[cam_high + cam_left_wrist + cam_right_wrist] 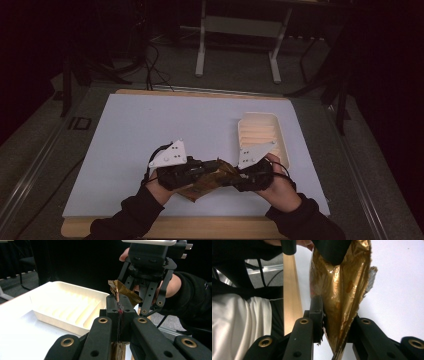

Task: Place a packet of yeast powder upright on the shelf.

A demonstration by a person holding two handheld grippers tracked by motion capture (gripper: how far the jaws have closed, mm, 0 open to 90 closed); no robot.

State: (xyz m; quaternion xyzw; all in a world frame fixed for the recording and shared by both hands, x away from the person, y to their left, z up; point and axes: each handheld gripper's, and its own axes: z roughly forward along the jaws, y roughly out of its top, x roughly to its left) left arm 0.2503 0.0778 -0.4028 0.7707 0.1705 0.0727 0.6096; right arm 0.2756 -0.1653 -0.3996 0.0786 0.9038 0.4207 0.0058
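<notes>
While the gold wrapper (207, 179) hangs low in the middle of the high view, the left gripper (192, 172) and right gripper (239, 175) each pinch one end, jaws nearly closed, beside the white tray (282, 137).

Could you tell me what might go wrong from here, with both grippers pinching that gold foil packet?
The crinkled gold foil packet is clamped between the left gripper and the right gripper, above the table. Its edge already looks ragged, so pulling may rip it unevenly. Any contents could then spill onto the white mat, short of the ridged white plastic tray.
</notes>
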